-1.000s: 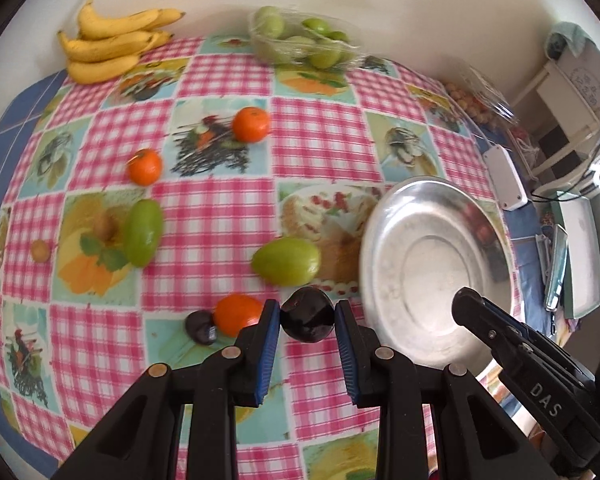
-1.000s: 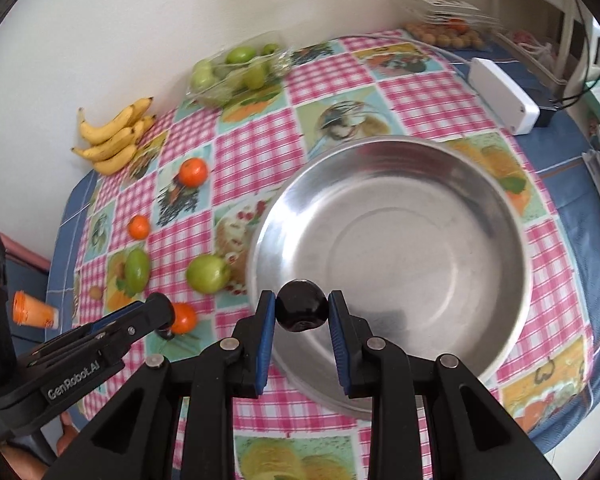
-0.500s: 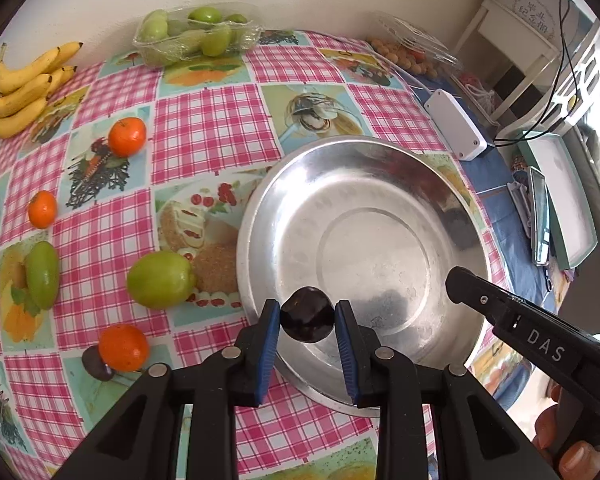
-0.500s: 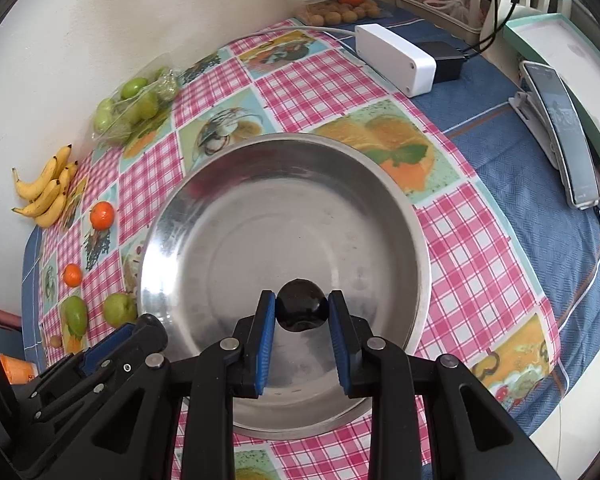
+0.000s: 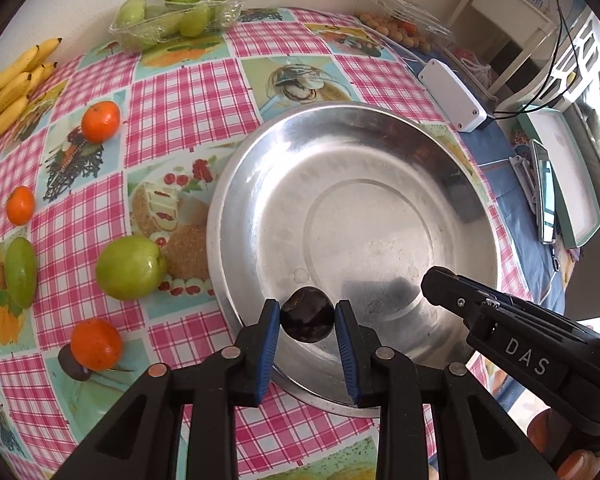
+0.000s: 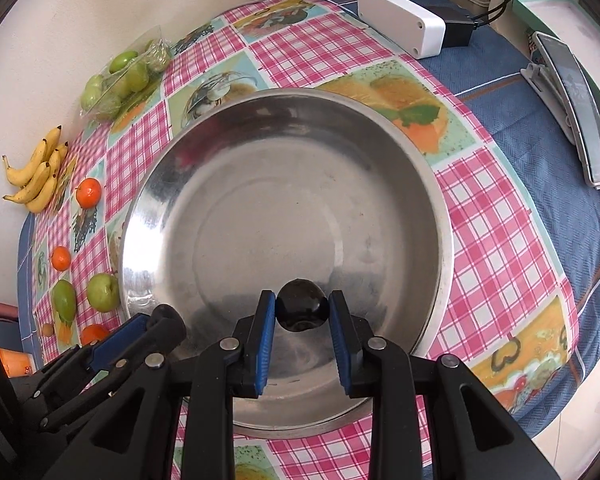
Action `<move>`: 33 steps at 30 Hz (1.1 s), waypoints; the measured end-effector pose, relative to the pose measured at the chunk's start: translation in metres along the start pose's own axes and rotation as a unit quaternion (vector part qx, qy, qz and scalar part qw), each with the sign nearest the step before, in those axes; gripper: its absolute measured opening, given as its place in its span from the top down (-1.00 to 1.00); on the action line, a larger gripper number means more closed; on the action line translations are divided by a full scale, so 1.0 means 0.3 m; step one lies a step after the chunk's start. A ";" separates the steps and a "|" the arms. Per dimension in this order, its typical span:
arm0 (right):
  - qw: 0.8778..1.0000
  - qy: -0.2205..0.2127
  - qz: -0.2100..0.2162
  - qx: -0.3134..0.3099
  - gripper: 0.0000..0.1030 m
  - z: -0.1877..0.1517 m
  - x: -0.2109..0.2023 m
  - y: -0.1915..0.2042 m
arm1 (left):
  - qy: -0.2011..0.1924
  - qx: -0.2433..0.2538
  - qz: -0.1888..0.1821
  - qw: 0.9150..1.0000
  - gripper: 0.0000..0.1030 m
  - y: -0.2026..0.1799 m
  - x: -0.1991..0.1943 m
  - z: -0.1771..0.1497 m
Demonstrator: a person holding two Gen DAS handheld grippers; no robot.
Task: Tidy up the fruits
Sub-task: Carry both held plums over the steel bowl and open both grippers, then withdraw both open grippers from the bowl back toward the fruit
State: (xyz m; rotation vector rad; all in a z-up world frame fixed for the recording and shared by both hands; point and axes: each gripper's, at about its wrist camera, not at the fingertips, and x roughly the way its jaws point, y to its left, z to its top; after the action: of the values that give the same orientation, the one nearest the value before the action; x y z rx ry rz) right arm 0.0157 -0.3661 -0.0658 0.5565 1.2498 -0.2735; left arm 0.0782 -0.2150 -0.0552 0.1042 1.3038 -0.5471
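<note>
Dark plum (image 5: 307, 314) clamped in left gripper (image 5: 307, 320); second plum (image 6: 302, 305) in right gripper (image 6: 302, 312); third (image 5: 71, 366) half-hidden behind orange (image 5: 96, 344).

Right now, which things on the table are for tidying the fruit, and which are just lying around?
For the job: the dark plum in the left gripper, the dark plum in the right gripper, the metal bowl, oranges, green apple, green mango, bananas.

Just lying about: the white box, the phone, the checked tablecloth.

white box (image 6: 401, 21), black adapter (image 6: 455, 28), checked tablecloth (image 5: 184, 92)
</note>
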 end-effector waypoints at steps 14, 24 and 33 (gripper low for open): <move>1.000 -0.015 0.005 -0.004 0.02 -0.001 -0.023 0.018 | 0.003 -0.025 0.001 1.000 -0.16 0.031 -0.071 -0.005; 1.000 -0.007 -0.002 -0.015 -0.13 -0.017 -0.006 0.027 | -0.008 -0.084 0.064 0.994 -0.59 0.170 -0.095 -0.028; 0.999 -0.009 -0.006 -0.032 -0.50 -0.023 0.004 0.049 | -0.013 -0.118 0.084 0.989 -0.90 0.243 -0.096 -0.040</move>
State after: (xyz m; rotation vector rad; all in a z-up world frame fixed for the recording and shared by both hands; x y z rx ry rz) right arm 0.0175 -0.3501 -0.0647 0.4910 1.2409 -0.2467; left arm 0.0951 -0.1379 -0.0483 0.0102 1.3108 -0.2485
